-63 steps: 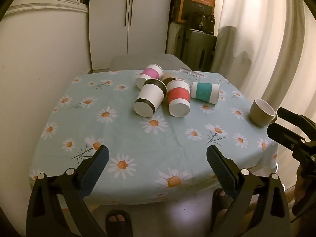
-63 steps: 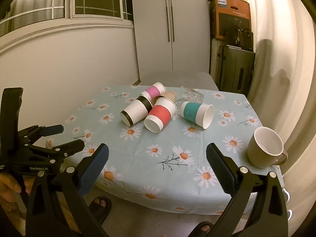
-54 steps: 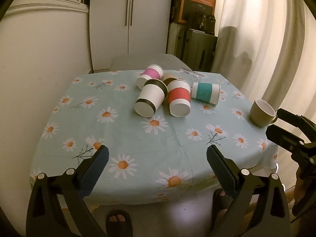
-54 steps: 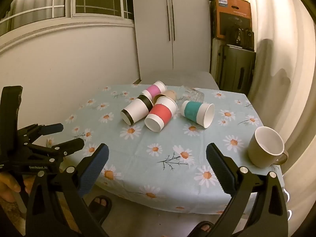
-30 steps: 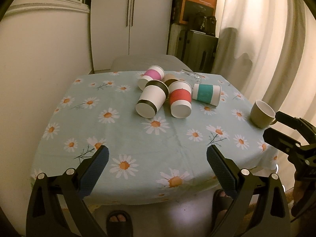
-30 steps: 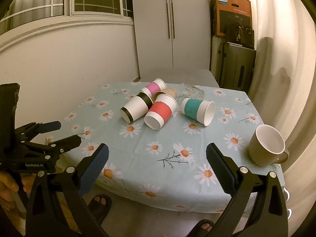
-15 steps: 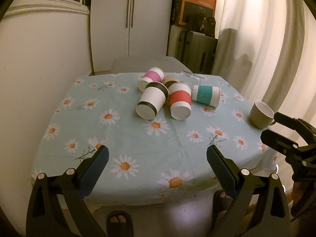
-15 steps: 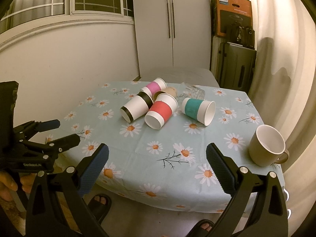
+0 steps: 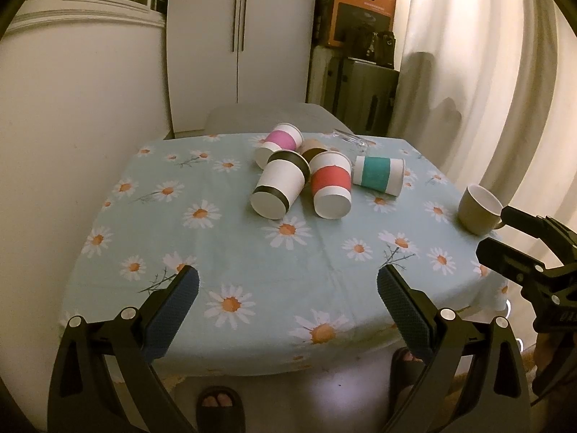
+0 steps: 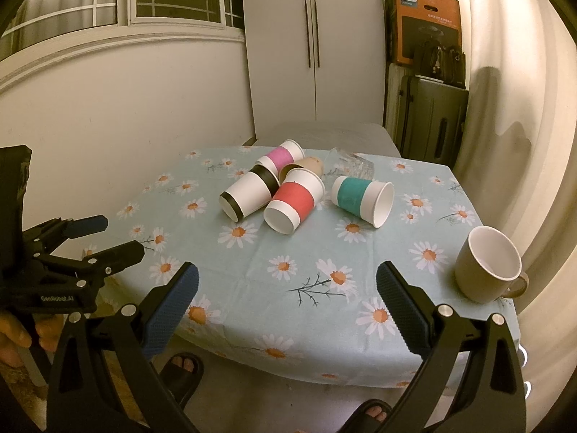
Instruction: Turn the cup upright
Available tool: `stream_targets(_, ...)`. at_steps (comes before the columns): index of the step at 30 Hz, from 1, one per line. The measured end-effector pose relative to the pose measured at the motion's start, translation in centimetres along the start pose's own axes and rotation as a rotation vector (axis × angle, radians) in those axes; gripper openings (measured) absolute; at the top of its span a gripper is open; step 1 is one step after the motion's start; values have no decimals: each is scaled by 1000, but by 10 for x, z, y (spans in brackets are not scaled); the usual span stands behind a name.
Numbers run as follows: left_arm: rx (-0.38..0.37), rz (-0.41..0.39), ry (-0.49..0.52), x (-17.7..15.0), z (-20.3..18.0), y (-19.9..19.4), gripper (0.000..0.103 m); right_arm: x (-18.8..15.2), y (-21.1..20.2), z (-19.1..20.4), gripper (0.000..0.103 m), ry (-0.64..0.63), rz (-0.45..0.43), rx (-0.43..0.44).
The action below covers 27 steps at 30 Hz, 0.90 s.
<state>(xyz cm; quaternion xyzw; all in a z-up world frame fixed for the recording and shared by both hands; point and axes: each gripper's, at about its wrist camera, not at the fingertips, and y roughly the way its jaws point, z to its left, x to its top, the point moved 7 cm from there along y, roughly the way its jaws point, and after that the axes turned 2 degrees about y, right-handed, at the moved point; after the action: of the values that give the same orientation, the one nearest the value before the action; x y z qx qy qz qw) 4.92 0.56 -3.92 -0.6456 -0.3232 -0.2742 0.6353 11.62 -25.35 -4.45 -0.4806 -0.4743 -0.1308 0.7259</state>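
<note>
Left wrist: our left tool [image 9: 287,290] gapes wide, empty, short of the counter [image 9: 223,252]; paper cups [image 9: 281,189] lie toppled mid-cloth. Right wrist: right tool [image 10: 286,288] spread too, mug [image 10: 487,269] upright nearby. Nothing flipped yet.

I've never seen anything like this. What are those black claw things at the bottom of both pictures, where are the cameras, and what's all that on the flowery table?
No robot here: a person holds a hand-operated clamp in each hand, each with its own camera looking out along two blue-padded fingers. One picture looks from the left gripper, the other from the right gripper; each also glimpses the other at its edge. Both stand open and hold nothing, short of the table. On its daisy cloth lie tipped-over paper cups: a black-banded cup, a red cup, a teal cup, a pink cup, a brown cup behind them. A clear glass lies nearby. A beige mug stands upright, near the right edge.
</note>
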Motion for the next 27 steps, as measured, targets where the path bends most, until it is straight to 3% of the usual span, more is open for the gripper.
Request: stream_targets(27, -11, 1, 5, -2, -1, -1, 97, 1, 0, 0, 98, 4, -6, -11)
